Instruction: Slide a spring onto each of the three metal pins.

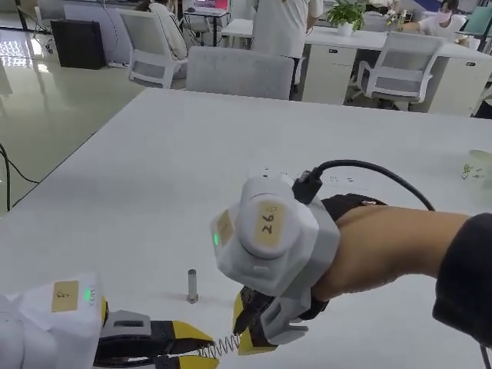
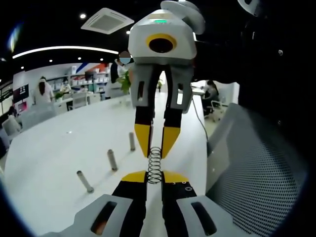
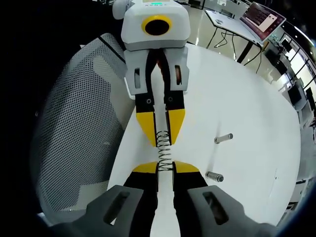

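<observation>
Now, both ends are taken. The left gripper (image 2: 154, 177) has its yellow tips drawn narrow onto one end of the spring (image 2: 154, 165), and the right gripper (image 3: 165, 167) pinches the other end just as closely, nose to nose with it. The spring is strung between the two, its long axis running straight from one set of tips to the other. In the head view that line lies almost level along the bottom edge, rising a little to the right.

And the targets? Three pins (image 2: 112, 160) stand upright in a row at the left of the left gripper view, apart from the spring. Whether any already carries a coil, I can't tell. In the head view one pin (image 1: 192, 286) stands just above the spring's left end, so I'd call the left gripper's tips a shade nearer to it.

That's the crux: spring lying across, pins pointing up. By my reading, one end has to be let go and the coil tipped upright over a pin.

Underneath is a plain white table (image 1: 231, 154), smooth. A grey mesh chair (image 3: 74, 123) sits at its edge. Across the top of the head view there are office chairs (image 1: 157, 46), desks and a plant (image 1: 346, 14).
</observation>
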Demonstrator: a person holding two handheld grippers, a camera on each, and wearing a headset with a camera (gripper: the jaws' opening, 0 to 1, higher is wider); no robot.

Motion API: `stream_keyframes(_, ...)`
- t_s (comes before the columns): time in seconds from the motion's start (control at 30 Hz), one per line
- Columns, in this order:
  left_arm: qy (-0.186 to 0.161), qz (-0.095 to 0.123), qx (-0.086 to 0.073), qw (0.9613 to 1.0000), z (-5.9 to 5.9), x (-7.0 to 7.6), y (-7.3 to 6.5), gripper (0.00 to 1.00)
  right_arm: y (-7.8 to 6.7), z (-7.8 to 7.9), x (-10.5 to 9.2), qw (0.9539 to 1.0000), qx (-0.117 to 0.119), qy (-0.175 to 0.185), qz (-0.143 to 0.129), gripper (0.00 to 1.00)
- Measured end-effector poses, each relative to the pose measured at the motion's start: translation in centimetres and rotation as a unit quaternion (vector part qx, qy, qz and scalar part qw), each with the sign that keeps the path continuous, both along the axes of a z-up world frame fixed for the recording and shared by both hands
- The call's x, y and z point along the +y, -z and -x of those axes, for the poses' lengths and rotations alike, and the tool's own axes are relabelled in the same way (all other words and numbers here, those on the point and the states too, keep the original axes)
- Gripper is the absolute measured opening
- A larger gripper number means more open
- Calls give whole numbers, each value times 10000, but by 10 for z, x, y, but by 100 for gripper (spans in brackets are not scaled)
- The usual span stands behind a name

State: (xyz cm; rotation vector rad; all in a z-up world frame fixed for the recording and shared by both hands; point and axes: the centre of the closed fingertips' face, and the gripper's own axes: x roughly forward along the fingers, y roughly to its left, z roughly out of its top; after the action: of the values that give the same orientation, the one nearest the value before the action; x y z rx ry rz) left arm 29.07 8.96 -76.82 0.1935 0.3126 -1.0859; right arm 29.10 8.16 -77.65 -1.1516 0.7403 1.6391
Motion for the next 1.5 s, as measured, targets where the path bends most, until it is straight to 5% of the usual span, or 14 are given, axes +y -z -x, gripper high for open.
stream_keyframes(1.5, 41, -174, -144, 9997, -9, -1, -2, 2, -36, 4, 19, 9989, -197, -43, -425, 7)
